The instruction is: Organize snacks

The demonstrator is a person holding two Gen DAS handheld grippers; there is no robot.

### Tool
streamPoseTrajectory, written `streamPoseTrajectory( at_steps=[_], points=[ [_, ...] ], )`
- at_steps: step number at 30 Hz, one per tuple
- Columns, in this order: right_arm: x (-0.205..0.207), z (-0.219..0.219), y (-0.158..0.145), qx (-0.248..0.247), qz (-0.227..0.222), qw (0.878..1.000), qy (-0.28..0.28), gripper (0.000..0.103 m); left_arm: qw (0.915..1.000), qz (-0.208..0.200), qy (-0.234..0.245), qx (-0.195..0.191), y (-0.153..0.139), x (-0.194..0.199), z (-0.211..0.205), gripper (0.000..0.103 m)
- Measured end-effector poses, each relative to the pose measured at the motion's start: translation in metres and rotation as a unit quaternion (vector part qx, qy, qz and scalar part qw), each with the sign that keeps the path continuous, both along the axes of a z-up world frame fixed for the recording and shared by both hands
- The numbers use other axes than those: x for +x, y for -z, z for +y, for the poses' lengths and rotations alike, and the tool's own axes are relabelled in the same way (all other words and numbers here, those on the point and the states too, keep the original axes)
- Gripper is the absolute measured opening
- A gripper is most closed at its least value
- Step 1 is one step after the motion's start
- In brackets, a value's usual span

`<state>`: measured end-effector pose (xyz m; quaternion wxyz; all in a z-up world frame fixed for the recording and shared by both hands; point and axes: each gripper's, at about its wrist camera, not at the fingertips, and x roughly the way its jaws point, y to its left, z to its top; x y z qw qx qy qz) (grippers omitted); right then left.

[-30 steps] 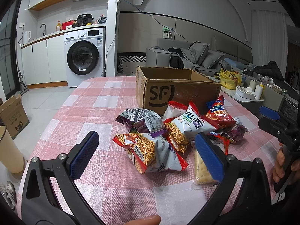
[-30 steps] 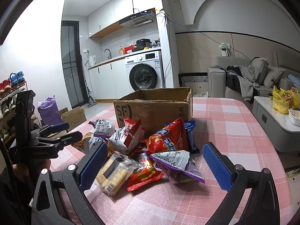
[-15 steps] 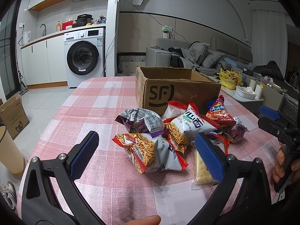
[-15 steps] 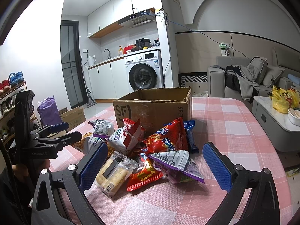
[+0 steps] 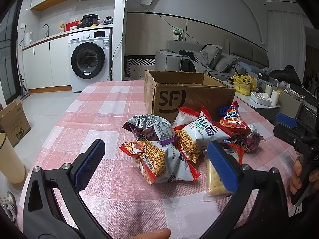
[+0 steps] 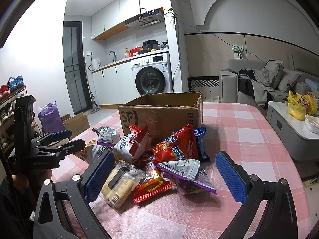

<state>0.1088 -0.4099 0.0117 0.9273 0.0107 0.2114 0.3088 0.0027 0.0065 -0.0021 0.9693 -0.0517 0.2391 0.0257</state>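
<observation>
A heap of snack bags lies on the pink checked tablecloth (image 5: 111, 119) in front of an open cardboard box (image 5: 185, 97) marked SF. In the left wrist view a noodle snack bag (image 5: 163, 163) sits between the fingers of my left gripper (image 5: 156, 164), which is open and held above the cloth. A cracker pack (image 5: 214, 181) lies by its right finger. In the right wrist view my right gripper (image 6: 165, 177) is open, with a purple bag (image 6: 187, 175), a red wrapper (image 6: 151, 187) and the cracker pack (image 6: 119, 183) between its fingers. A red chip bag (image 6: 177, 145) leans near the box (image 6: 161, 113).
The right gripper (image 5: 293, 131) and a hand show at the right edge of the left wrist view; the left gripper (image 6: 47, 147) shows at the left of the right wrist view. A cream cup (image 5: 9, 159) stands left of the table. A sofa, side table and washing machine lie beyond.
</observation>
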Motion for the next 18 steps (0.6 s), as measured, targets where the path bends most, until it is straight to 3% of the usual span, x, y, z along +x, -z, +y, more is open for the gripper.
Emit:
streamPoseTrajectory(
  at_steps=[10,18],
  points=[
    [0.009,0.008,0.002,-0.023,0.017,0.999,0.016,0.103,0.9998,0.005,0.021,-0.003,-0.001,0.003,0.0,0.102],
    [0.032,0.011,0.012,-0.053,0.07,0.996,0.028,0.103,0.9984,0.055,0.013,0.003,0.006,0.017,0.007,0.102]
  ],
)
